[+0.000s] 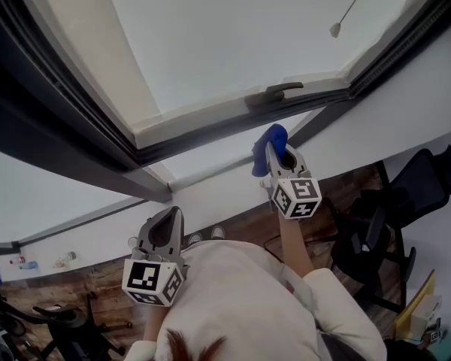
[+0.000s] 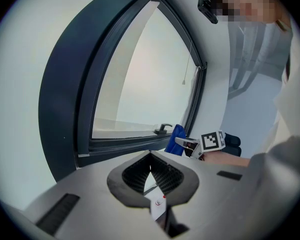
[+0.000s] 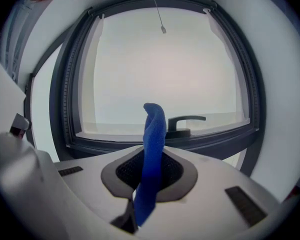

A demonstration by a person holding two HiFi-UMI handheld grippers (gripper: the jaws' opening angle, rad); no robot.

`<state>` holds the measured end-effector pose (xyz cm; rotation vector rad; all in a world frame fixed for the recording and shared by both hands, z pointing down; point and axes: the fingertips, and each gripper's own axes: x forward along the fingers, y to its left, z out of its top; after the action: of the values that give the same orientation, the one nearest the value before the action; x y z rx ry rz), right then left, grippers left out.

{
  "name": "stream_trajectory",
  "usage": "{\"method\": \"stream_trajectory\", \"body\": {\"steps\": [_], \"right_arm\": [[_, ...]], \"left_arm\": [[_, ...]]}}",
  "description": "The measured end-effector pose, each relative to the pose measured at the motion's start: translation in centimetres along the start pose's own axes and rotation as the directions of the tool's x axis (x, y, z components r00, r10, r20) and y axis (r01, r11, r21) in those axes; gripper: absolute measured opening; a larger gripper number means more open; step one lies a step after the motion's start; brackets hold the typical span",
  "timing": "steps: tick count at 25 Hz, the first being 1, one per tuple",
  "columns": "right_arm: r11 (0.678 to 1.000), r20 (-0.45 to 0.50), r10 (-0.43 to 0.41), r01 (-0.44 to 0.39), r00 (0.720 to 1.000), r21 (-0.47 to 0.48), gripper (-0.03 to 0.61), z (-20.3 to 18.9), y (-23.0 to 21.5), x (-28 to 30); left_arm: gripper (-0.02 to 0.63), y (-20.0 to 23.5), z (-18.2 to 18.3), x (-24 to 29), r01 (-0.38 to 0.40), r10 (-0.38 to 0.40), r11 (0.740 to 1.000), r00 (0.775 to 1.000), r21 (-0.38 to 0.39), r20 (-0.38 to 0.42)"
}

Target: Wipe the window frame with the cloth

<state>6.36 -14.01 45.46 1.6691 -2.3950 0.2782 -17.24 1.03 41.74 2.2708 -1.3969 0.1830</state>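
Notably, the blue cloth stood clamped in the jaws of the right gripper, near the lower rail of the window frame, below the handle; contact could not be told. A good wipe would likely need the free fold pressed flat and drawn along the rail. The left gripper — jaws together, empty — hung well apart.

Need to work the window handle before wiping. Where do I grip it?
Probably the free lever of the handle, which lies along the window frame and points right; come straight in from the room side, jaws above and below it.
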Motion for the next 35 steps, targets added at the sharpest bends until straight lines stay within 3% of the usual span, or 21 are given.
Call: {"method": "stream_trajectory", "body": {"steps": [11, 18, 29, 35], "right_arm": [[0.972, 0.078, -0.215, 0.206, 0.973, 0.109, 0.046, 1.3, 2.6, -11.0], [0.956, 0.06, -0.269, 0.258, 0.961, 0.141, 0.046, 0.6, 3.8, -14.5], [0.947, 0.015, -0.252, 0.243, 0.968, 0.211, 0.046, -1.0, 0.7, -15.1], [0.967, -0.001, -0.177, 0.174, 0.984, 0.188, 0.046, -1.7, -4.4, -15.2]], "left_arm": [[0.009, 1.7, -0.7, -1.0, 0.205, -0.2, 0.976, 0.976, 0.066, -0.086], [0.009, 1.0, -0.5, -1.3, 0.265, -0.258, 0.961, 0.962, 0.079, -0.089], [0.009, -0.3, -1.0, 0.4, 0.219, -0.21, 0.972, 0.972, 0.084, -0.103], [0.009, -5.3, -1.5, 4.3, 0.163, -0.154, 0.983, 0.983, 0.087, -0.103]]}}
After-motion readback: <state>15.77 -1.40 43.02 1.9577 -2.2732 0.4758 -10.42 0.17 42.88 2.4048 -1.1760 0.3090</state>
